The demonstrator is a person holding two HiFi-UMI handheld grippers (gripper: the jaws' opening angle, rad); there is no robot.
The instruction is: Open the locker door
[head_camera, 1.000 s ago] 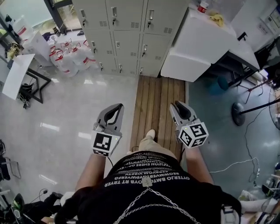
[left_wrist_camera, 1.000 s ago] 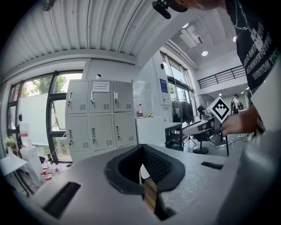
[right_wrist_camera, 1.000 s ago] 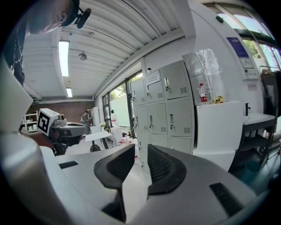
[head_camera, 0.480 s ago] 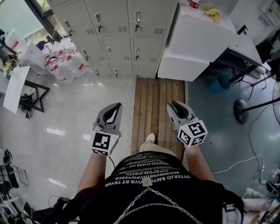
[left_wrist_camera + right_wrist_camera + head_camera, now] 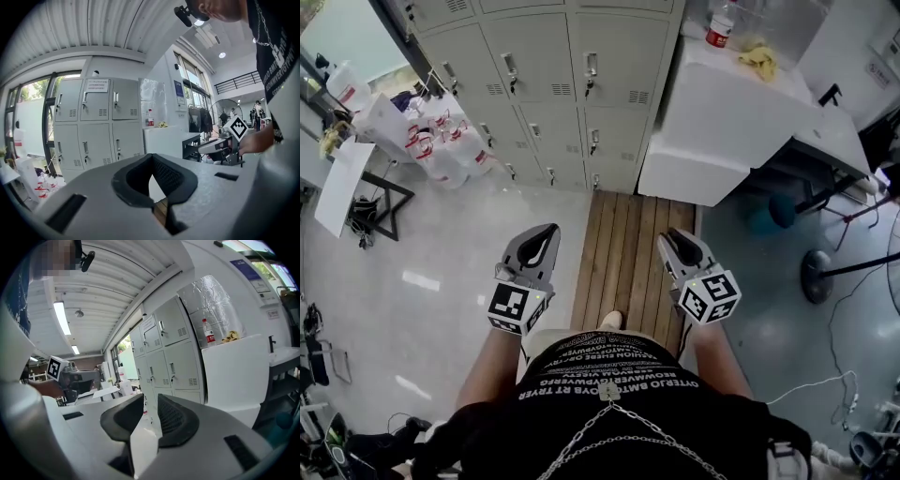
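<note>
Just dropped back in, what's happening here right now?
A person stands on the wooden floor strip facing a bank of grey lockers, one tool in each hand. The left tool has its tips together and the right tool has its jaws apart; neither holds anything. Both are held out well short of the grey lockers, and every door in view is shut, so the opening hasn't started.
</note>
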